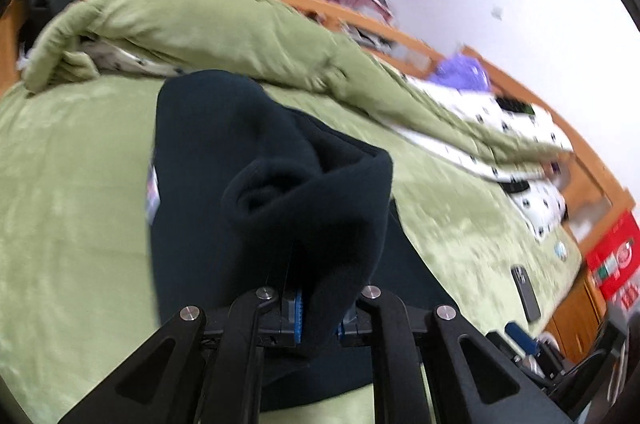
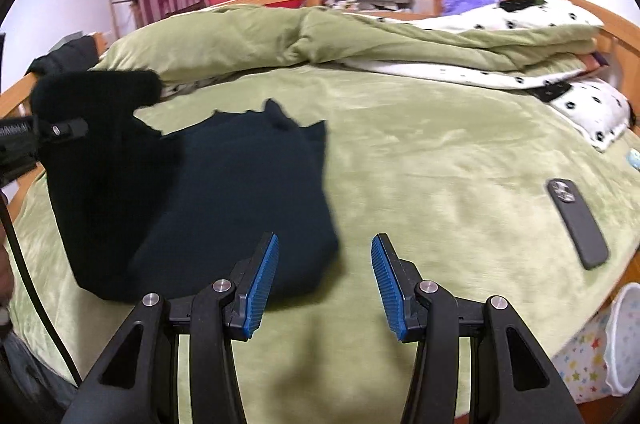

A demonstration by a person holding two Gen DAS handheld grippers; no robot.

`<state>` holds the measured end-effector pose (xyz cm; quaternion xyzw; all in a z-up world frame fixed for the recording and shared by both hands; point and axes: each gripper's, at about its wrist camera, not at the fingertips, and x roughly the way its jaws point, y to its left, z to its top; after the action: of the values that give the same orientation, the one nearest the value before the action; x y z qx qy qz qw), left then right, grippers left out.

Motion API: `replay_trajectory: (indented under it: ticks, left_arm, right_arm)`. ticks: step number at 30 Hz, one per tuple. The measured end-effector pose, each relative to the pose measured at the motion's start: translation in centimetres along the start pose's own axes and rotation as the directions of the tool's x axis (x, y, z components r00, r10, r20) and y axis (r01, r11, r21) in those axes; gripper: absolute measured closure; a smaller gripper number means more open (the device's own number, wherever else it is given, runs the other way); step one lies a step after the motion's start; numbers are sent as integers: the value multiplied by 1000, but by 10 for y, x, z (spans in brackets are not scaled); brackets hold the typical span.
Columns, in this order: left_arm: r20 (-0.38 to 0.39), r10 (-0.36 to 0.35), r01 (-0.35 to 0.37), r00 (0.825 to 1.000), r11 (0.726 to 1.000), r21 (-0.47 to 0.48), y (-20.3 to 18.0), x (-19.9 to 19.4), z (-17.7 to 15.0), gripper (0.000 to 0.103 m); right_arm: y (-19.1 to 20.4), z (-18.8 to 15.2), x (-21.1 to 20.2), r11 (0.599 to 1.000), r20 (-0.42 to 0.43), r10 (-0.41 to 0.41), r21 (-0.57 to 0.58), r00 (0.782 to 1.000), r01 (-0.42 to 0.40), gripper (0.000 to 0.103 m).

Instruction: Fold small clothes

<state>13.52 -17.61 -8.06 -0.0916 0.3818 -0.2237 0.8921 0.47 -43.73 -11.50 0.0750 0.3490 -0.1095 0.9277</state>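
Blue pads of the left gripper point(image 1: 318, 316) are pressed together on a fold of the dark garment point(image 1: 240, 160), lifting it above the green bedspread point(image 1: 72, 192); the right gripper point(image 2: 325, 282) stands spread and empty just beside the cloth; a phone point(image 2: 576, 224) lies apart.

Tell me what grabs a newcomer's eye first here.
A dark garment sprawls across the green bed, one part lifted and pinched in the left gripper. The right gripper hangs open beside it, and a phone lies to the right.
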Motion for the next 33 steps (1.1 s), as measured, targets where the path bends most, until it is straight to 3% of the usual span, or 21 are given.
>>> replay_trajectory:
  ticks: [4, 10, 16, 19, 25, 28, 31, 33]
  left_arm:
    - [-87, -30, 32, 996, 999, 17, -17, 27, -25, 93]
    - [-133, 35, -24, 991, 997, 77, -24, 43, -59, 92]
    - [-185, -50, 63, 982, 996, 70, -16, 26, -61, 70]
    - [-169, -18, 37, 985, 994, 107, -14, 9, -60, 66]
    - [-100, 19, -8, 995, 994, 108, 23, -29, -59, 46]
    - [-77, 49, -42, 996, 995, 89, 52, -41, -56, 44]
    - [-74, 86, -81, 994, 995, 66, 77, -44, -54, 44]
    - [-74, 99, -95, 992, 994, 50, 91, -46, -53, 44]
  right_arm:
    - [-24, -6, -5, 999, -5, -34, 28, 999, 34, 55]
    - [-35, -17, -9, 998, -29, -38, 45, 999, 39, 55]
    - [-15, -5, -9, 998, -19, 45, 42, 999, -44, 53]
    - [2, 6, -7, 991, -1, 123, 60, 992, -122, 42]
    - [44, 26, 5, 957, 4, 272, 103, 962, -271, 37]
    - [68, 29, 14, 941, -15, 325, 109, 946, -322, 37]
    - [92, 29, 25, 947, -33, 316, 75, 948, -313, 36]
    - [108, 28, 38, 969, -43, 246, 23, 968, -245, 37]
